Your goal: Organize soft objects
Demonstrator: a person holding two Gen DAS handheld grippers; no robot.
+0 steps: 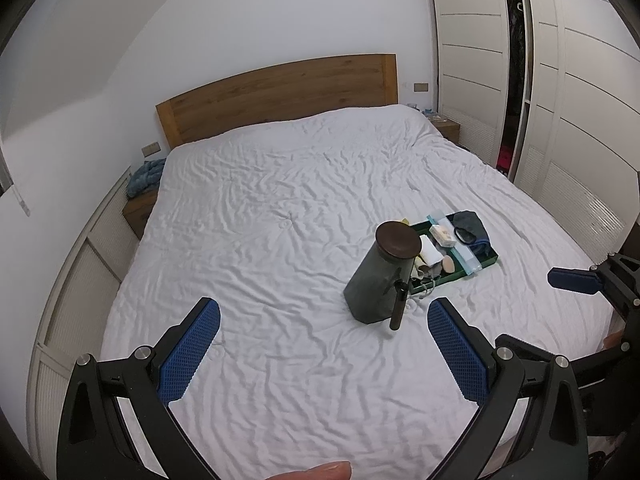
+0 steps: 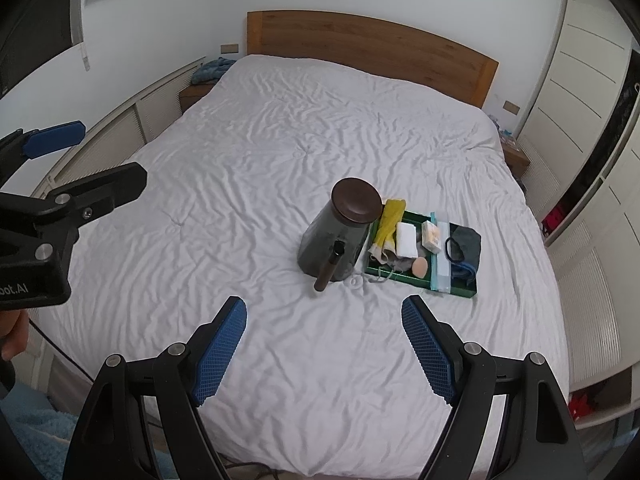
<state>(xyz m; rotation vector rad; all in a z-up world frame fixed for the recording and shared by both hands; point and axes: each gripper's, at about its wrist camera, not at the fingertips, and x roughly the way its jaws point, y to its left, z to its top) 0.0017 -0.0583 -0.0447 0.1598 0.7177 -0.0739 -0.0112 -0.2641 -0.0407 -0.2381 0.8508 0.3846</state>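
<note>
Right now both my tongs, left gripper [image 1: 323,350] and right gripper [image 2: 323,346], are spread wide and hold nothing. Soft yellow cloth [image 2: 387,222] in the green tray [image 2: 460,293] looks light and floppy, so I would pinch its middle.

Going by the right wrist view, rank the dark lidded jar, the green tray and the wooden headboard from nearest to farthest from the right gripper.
1. Dark lidded jar, just ahead of the right gripper, standing on the bed.
2. Green tray, ahead and to the right, touching or nearly touching the jar; a close second.
3. Wooden headboard, at the bed's far end.
</note>
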